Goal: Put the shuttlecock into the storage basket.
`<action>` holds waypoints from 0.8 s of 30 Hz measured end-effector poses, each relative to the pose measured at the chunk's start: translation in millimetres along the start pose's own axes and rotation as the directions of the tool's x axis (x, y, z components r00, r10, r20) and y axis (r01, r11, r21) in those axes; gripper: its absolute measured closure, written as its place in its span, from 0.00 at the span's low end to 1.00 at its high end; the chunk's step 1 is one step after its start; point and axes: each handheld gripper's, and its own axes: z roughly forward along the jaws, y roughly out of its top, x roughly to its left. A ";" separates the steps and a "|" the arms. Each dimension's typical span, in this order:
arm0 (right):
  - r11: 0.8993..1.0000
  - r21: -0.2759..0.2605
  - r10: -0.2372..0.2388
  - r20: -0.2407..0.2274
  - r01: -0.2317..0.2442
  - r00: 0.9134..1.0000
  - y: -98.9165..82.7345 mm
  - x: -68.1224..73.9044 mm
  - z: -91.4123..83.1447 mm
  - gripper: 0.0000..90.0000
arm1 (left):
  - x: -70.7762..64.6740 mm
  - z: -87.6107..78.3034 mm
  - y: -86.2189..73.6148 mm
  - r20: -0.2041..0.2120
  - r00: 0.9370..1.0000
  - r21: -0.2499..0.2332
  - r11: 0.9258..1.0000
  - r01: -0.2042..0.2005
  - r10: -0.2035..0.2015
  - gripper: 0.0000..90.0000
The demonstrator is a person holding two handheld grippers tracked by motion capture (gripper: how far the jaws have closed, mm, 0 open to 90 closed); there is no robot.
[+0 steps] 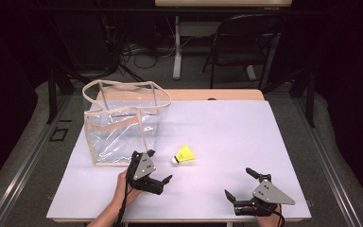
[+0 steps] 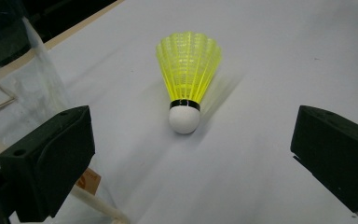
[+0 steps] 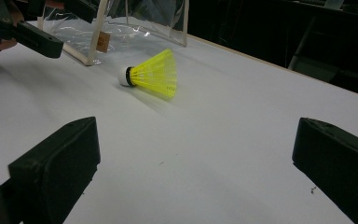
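A yellow shuttlecock (image 1: 185,154) with a white cork tip lies on its side on the white table (image 1: 227,137), just right of a clear plastic tote bag (image 1: 123,124) with beige trim. My left gripper (image 1: 159,166) is open, close to the shuttlecock's cork end; in the left gripper view the shuttlecock (image 2: 188,77) lies ahead, between the spread jaws, untouched. My right gripper (image 1: 238,182) is open near the front right edge, empty. In the right gripper view the shuttlecock (image 3: 151,73) lies farther off, with the bag (image 3: 135,23) behind it and the left gripper (image 3: 23,30) at upper left.
The bag stands upright at the table's left with its mouth open and handles up. A folding chair (image 1: 246,40) and a table leg (image 1: 176,47) stand on the floor beyond the far edge. Bare white tabletop spreads over the middle and right.
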 end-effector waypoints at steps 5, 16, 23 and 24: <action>1.000 -0.001 0.001 0.000 -0.001 1.000 -0.2 -0.3 0.0 0.00 | -0.1 8.3 2.8 0.011 1.000 0.022 1.000 0.000 -0.001 0.00; 1.000 0.002 -0.001 0.002 0.001 1.000 0.0 0.1 -0.3 0.01 | 4.5 18.7 6.3 -0.003 1.000 0.072 0.997 0.028 -0.028 0.00; 1.000 0.003 -0.001 0.002 0.001 1.000 -0.1 0.0 0.0 0.01 | 5.7 25.5 10.7 0.007 1.000 0.090 0.996 0.020 -0.021 0.00; 1.000 0.003 -0.001 0.002 0.001 1.000 -0.1 0.1 0.0 0.01 | 5.8 27.1 11.5 0.007 1.000 0.092 0.995 0.021 -0.022 0.00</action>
